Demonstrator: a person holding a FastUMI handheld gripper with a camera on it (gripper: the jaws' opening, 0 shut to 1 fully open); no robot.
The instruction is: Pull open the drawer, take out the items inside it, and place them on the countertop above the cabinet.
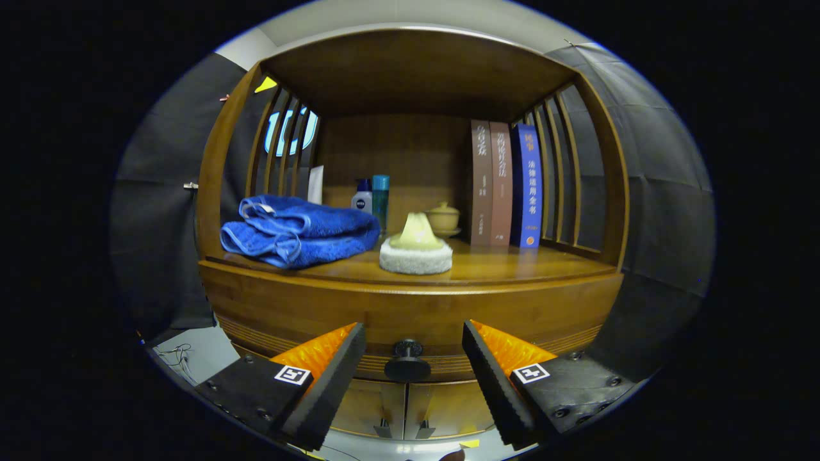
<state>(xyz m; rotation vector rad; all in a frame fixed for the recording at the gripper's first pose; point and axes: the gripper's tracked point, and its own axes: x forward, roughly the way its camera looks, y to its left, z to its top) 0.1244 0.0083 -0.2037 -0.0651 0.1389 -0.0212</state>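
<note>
Two fingers of the tongs are held wide apart, gripping nothing, with the drawer knob seen between them. The drawer is shut beneath the bench, on which a blue towel is laid.

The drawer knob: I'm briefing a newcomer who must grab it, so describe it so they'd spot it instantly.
Start at the wooden cabinet whose countertop carries a blue towel. Below that countertop, on the drawer front, sits the drawer knob, between the open gripper's fingers, untouched. It is the only dark, round, protruding thing on the wood.
</note>
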